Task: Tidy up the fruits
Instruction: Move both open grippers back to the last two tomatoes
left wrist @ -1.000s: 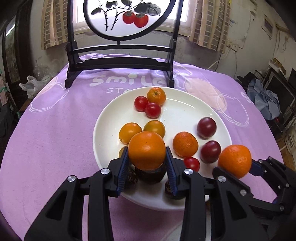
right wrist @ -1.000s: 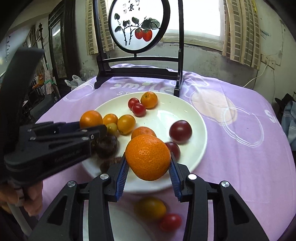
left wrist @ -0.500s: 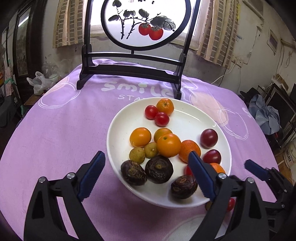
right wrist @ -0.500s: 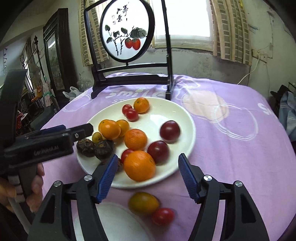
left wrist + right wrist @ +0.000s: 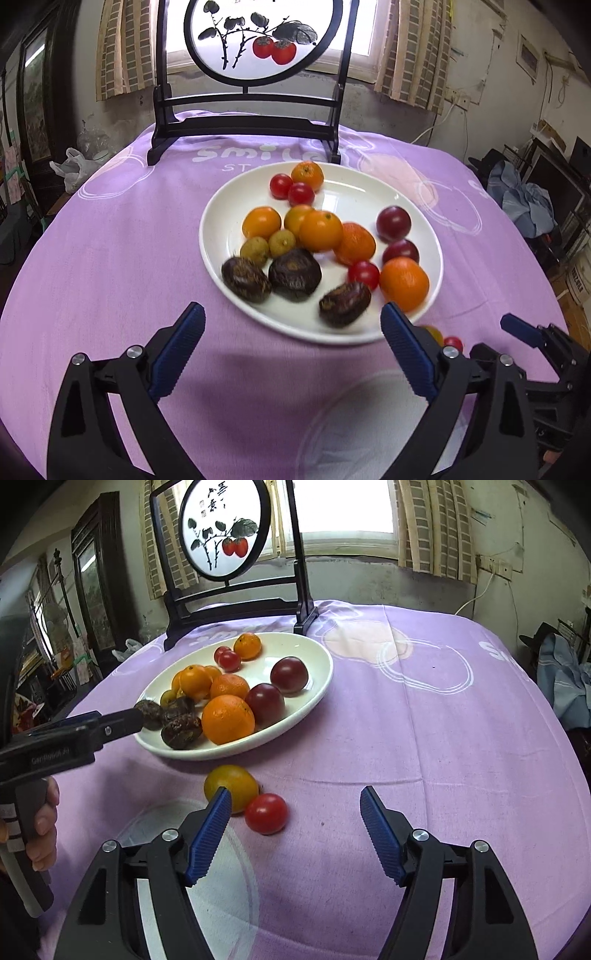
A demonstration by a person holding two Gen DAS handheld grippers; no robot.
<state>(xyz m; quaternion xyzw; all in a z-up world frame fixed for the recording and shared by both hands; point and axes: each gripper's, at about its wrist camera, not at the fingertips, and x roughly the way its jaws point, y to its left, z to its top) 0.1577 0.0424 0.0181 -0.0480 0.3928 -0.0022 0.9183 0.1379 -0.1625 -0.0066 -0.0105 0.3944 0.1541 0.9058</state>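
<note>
A white plate (image 5: pixel 229 206) (image 5: pixel 317 686) on the purple cloth holds oranges, red cherry tomatoes, dark red plums, small yellow-green fruits and three dark brown fruits. The orange (image 5: pixel 403 282) (image 5: pixel 228 719) lies near its front edge, another orange (image 5: pixel 320 230) in the middle. My left gripper (image 5: pixel 291 350) is open and empty, just short of the plate. My right gripper (image 5: pixel 295 830) is open and empty above the cloth. A yellow-green tomato (image 5: pixel 231 787) and a red cherry tomato (image 5: pixel 266 813) lie on the cloth by its left finger.
A black wooden stand with a round painted screen (image 5: pixel 255 122) (image 5: pixel 236 602) stands behind the plate. A pale round shape, maybe a second plate, (image 5: pixel 373 424) (image 5: pixel 207 878) lies on the cloth close under the grippers. The table edge drops off to the right.
Both grippers opened, left their oranges on the plate and drew back toward me. The right view turned to the right.
</note>
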